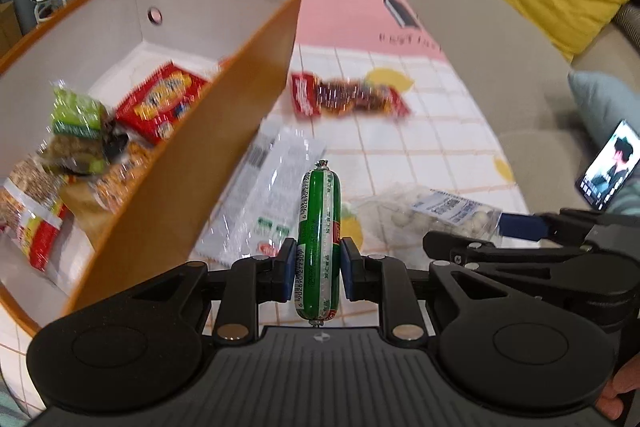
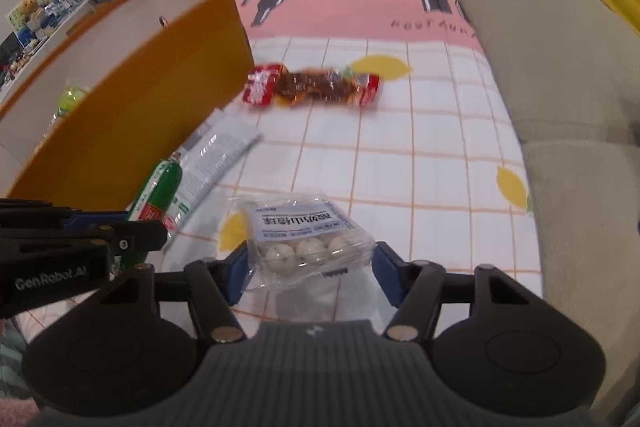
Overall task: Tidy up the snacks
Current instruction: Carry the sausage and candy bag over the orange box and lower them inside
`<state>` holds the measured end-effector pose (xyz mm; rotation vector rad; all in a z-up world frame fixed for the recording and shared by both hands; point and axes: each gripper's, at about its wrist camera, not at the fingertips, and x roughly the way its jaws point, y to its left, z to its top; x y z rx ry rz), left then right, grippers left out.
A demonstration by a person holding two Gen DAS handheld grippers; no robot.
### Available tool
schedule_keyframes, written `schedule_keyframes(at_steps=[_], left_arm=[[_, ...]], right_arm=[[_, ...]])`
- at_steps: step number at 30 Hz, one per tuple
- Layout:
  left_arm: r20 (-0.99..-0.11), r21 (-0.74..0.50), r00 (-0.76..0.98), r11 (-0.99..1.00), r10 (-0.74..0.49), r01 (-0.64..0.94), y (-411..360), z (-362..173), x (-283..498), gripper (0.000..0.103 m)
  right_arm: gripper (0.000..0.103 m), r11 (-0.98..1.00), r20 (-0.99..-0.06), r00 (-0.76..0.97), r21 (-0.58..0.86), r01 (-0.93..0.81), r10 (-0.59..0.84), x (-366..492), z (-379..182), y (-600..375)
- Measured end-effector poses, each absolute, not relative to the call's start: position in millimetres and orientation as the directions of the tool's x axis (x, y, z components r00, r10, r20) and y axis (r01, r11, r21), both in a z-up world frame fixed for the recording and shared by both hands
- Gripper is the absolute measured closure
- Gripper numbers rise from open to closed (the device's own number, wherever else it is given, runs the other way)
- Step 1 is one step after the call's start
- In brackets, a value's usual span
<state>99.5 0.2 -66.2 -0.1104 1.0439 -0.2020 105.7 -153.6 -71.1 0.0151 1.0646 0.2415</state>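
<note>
Green sausage (image 1: 319, 243) sits clamped between left tongs (image 1: 319, 265), beside orange box (image 1: 200, 187).

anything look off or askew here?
Nothing spilled or damaged. Sausage is clamped in the left gripper; right gripper straddles the candy bag. Two packets lie outside the box.

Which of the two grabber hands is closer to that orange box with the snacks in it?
Left. The left gripper, clamped on the green sausage, sits right beside the orange box. The right gripper, straddling the bag of white balls, is farther out on the tablecloth.
</note>
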Motion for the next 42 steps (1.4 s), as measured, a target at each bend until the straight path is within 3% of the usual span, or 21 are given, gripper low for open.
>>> schedule_keyframes(at_steps=[11, 24, 32, 42], left_arm=[[-0.787, -0.202, 0.573, 0.973, -0.229, 0.11, 14.1, -19.6, 101.2, 0.078], [-0.74, -0.14, 0.657, 0.989, -0.143, 0.057, 63.9, 29.6, 130.4, 0.078], [-0.756, -0.077, 0.651, 0.997, -0.067, 0.012, 94.9, 32.5, 152.6, 0.078], [-0.833, -0.049, 0.552, 0.999, -0.029, -0.022, 124.8, -2.6, 181.6, 0.078]], right_arm=[[0.044, 0.962, -0.81, 0.525, 0.181, -0.202, 0.263, 111.7, -34.7, -151.8], [0.048, 0.902, -0.696, 0.584, 0.234, -0.363, 0.417, 150.8, 26.6, -93.2], [0.048, 0.859, -0.669, 0.562, 0.247, -0.45, 0.486, 183.2, 39.3, -47.2], [0.048, 0.839, -0.733, 0.49, 0.2, -0.506, 0.471, 223.3, 11.5, -5.5]])
